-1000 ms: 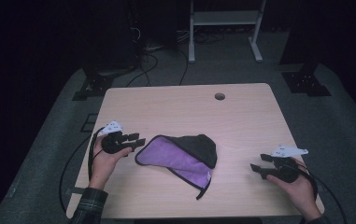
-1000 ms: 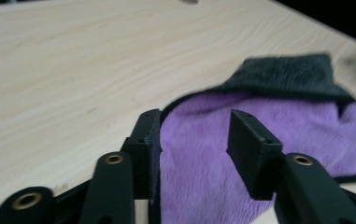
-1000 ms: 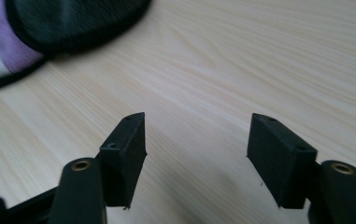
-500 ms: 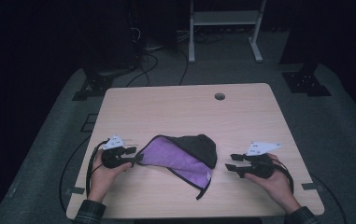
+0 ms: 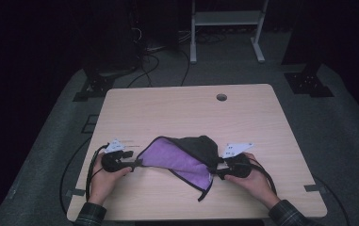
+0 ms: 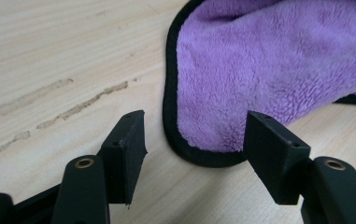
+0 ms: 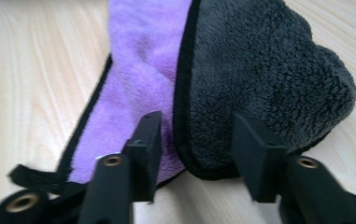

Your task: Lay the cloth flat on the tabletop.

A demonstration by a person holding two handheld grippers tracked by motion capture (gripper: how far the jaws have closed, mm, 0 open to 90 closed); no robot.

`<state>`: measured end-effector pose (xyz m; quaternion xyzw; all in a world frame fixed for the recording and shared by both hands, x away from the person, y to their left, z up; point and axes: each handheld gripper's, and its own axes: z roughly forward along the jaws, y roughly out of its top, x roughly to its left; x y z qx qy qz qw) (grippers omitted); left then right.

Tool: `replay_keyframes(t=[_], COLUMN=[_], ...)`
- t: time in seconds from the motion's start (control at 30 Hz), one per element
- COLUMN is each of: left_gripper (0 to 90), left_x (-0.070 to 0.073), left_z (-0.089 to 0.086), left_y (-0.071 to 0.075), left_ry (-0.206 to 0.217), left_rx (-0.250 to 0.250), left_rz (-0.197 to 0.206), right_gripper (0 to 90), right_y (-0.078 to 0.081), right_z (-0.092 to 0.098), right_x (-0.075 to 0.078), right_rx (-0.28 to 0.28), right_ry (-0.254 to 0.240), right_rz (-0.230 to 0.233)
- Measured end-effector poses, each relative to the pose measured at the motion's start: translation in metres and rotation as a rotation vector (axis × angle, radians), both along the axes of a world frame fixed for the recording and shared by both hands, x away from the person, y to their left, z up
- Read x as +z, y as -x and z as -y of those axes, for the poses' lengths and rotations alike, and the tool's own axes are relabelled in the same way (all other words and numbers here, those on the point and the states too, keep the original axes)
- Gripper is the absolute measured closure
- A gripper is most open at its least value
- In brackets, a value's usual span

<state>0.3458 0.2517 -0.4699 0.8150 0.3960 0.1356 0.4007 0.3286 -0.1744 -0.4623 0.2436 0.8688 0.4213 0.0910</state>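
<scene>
A cloth, purple (image 5: 177, 162) on one face and dark grey (image 5: 200, 146) on the other, lies folded on the front middle of the wooden table (image 5: 177, 113). My left gripper (image 5: 137, 164) lies at its left corner. In the left gripper view the jaws (image 6: 196, 126) have just been opening, and the black-hemmed purple corner (image 6: 259, 70) lies between them, apart from both pads. My right gripper (image 5: 216, 170) is at the cloth's right end. Its jaws (image 7: 196, 126) have just been closing and straddle the grey fold's (image 7: 259, 70) corner without visibly pinching it.
A black loop (image 7: 31, 177) trails from the cloth's front corner towards the table's front edge. A round cable hole (image 5: 221, 97) sits at the back of the table. Behind the table stand a white frame (image 5: 224, 19), dark stands and floor cables (image 5: 153, 52).
My right hand has slid left across the table to the cloth's right end. My left gripper has dropped slightly onto the left corner, with its jaws wider apart.
</scene>
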Motion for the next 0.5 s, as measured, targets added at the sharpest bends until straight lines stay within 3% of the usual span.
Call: replay_keyframes(t=[0.23, 0.5], left_gripper=[37.0, 35.5], left_x=[-0.005, -0.006], left_z=[0.003, 0.002], left_y=[-0.001, -0.001], left_ry=[-0.045, -0.028], left_rx=[-0.013, -0.012], left_rz=[-0.019, -0.015], right_gripper=[82.5, 87.6], right_y=[-0.003, -0.014], right_z=[0.001, 0.009], right_x=[0.001, 0.028], right_rx=[-0.027, -0.079], right_ry=[0.016, -0.032], right_rz=[-0.006, 0.046])
